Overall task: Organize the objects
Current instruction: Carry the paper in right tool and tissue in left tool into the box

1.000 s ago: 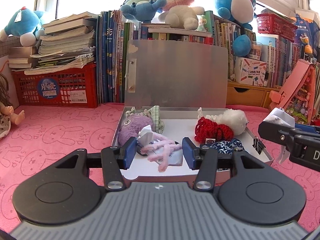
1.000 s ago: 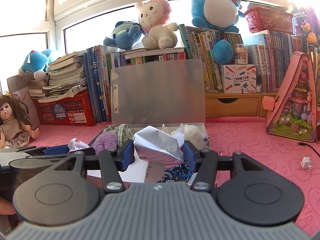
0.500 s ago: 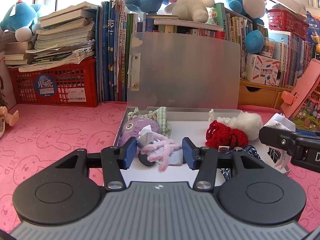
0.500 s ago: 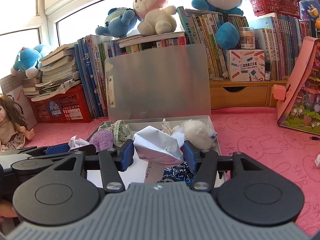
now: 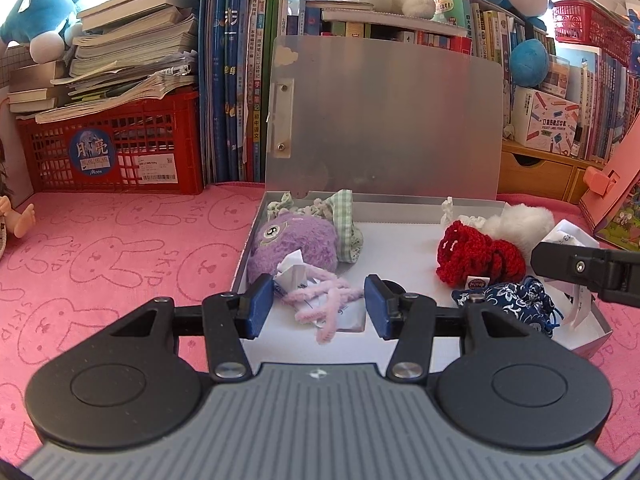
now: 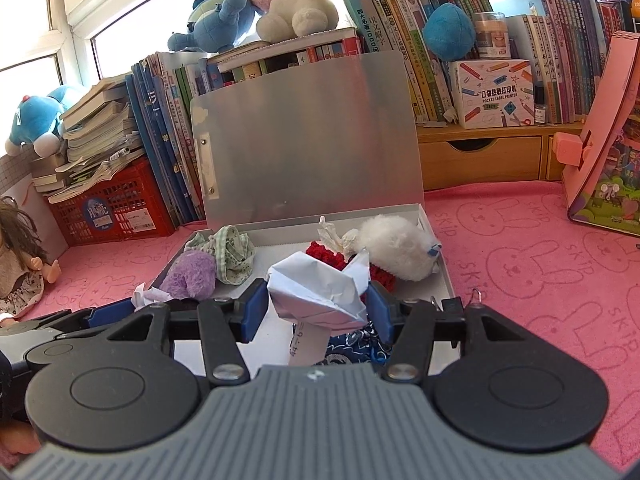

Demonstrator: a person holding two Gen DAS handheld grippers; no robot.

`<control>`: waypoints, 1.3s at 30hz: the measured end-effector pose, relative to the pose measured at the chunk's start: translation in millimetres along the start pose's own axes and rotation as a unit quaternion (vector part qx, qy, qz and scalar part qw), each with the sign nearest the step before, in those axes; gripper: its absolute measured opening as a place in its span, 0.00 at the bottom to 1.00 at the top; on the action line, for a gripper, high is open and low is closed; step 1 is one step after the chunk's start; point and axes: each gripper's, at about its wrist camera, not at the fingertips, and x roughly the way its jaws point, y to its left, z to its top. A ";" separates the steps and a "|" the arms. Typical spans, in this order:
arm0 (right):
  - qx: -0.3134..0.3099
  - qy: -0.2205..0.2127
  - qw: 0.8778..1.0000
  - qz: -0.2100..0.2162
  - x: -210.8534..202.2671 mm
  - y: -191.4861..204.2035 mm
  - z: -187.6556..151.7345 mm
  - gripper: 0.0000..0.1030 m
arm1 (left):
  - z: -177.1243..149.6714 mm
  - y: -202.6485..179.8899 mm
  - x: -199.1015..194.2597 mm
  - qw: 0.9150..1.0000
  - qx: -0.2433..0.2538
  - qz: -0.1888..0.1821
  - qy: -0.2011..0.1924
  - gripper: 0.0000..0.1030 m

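Your right gripper [image 6: 318, 312] pinches a crumpled white paper [image 6: 320, 294] between its blue pads, over the near right part of the open box [image 6: 436, 236]. Your left gripper [image 5: 319, 306] clamps a pink fuzzy wire bundle [image 5: 326, 300], just past the box's near edge. The box floor ahead lies bare in the middle. A purple plush [image 5: 292, 242] sits just left of it, red knitwear [image 5: 476, 256] and a blue pouch [image 5: 516, 306] right. The raised lid [image 5: 384, 120] walls off the far side.

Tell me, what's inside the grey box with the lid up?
The grey box holds a purple plush, green checked cloth, red crochet piece, white fluffy ball and blue patterned pouch. Whatever lies underneath them is covered.
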 end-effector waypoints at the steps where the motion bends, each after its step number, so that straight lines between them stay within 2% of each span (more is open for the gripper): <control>1: 0.002 0.002 1.000 0.002 2.3 0.5 1.0 0.57 | -0.1 0.7 1.3 1.000 0.000 0.001 0.001 0.55; 15: -0.002 0.035 0.999 0.017 31.8 16.1 2.0 0.51 | -2.7 12.9 19.0 1.000 0.000 0.003 0.009 0.55; 29: 0.029 0.063 0.997 0.030 70.8 23.5 4.8 0.51 | -5.5 12.2 36.7 1.000 0.005 0.002 0.017 0.55; 39: 0.036 0.073 0.996 0.034 75.6 19.4 -1.9 0.52 | -8.9 9.8 42.5 1.000 0.008 -0.003 0.026 0.55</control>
